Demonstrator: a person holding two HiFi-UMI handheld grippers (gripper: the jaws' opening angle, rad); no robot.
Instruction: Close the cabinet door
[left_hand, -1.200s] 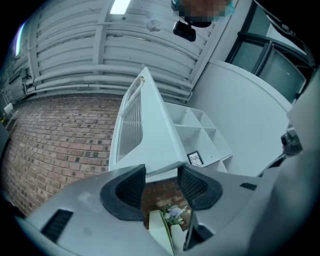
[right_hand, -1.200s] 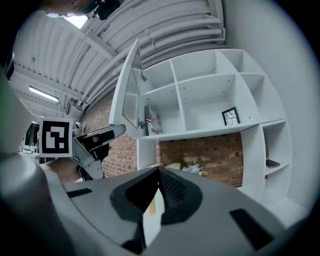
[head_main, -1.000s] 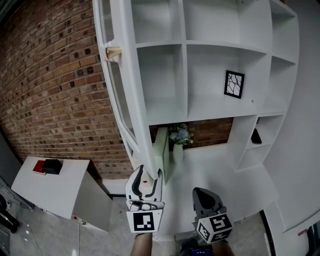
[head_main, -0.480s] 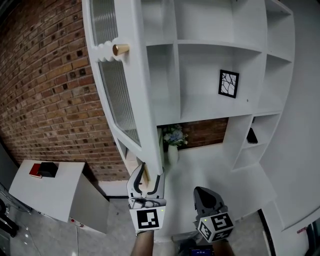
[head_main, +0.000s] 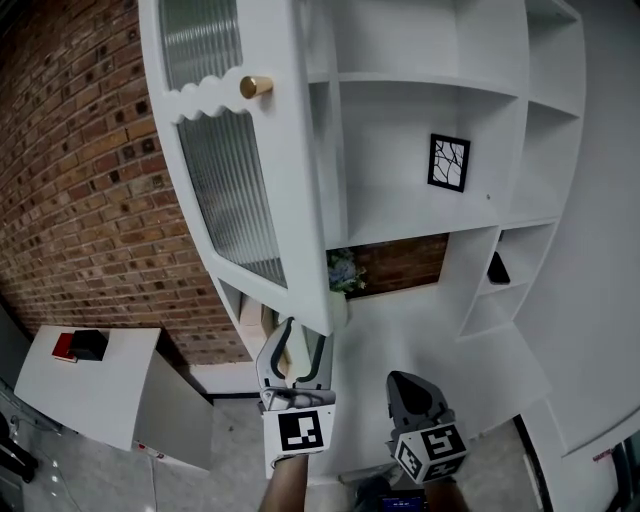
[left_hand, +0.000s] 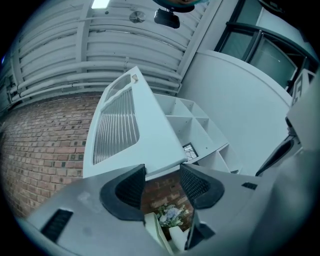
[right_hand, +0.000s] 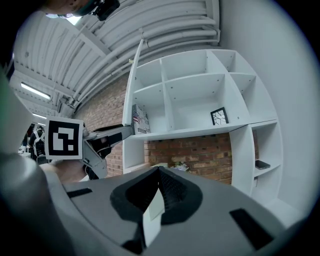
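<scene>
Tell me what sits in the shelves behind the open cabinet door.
In the head view the cabinet door covers the left column of the shelves. The right gripper view shows a printed item standing in a left compartment; the rest is hidden.

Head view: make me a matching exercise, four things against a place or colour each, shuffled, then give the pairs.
1 knob
2 framed picture
3 flowers
4 left gripper

A low, in front of the brick wall
B at the cabinet door lower corner
C gold, on the door
D in an open compartment of the shelf unit

Pairs: 1-C, 2-D, 3-A, 4-B
</scene>
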